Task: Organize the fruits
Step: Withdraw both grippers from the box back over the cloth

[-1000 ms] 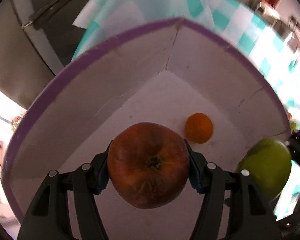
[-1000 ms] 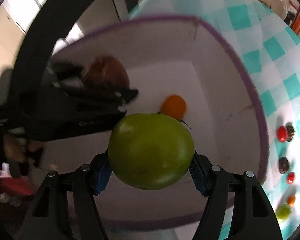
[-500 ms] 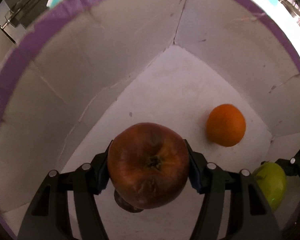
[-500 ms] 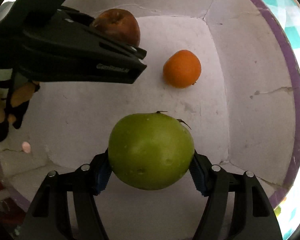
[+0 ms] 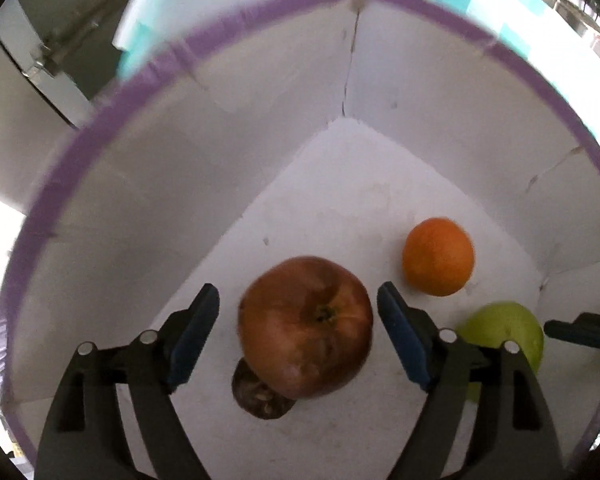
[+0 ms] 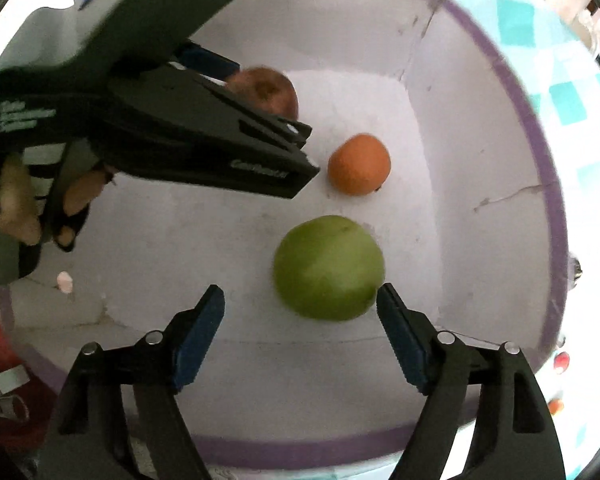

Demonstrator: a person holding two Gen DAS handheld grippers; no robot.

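Observation:
A white box with a purple rim (image 5: 100, 112) (image 6: 540, 152) holds the fruit. My left gripper (image 5: 298, 320) is open above its floor, jaws apart on either side of a red-brown apple (image 5: 304, 328), not touching it. An orange (image 5: 438, 256) (image 6: 359, 164) lies on the floor. My right gripper (image 6: 300, 316) is open; a green apple (image 6: 328, 268) (image 5: 504, 332) lies on the floor just beyond its right finger. The red-brown apple also shows in the right wrist view (image 6: 266, 90), behind the left gripper's body (image 6: 204, 148).
The box sits on a teal and white checked cloth (image 6: 568, 100). Small red and dark fruits (image 6: 560, 360) lie on the cloth outside the box at right. A dark fruit (image 5: 260, 394) lies under the red-brown apple. A metal cabinet (image 5: 28, 80) stands at left.
Both grippers have opened and pulled back upward. The red-brown apple and the green apple have left the jaws and lie in the box.

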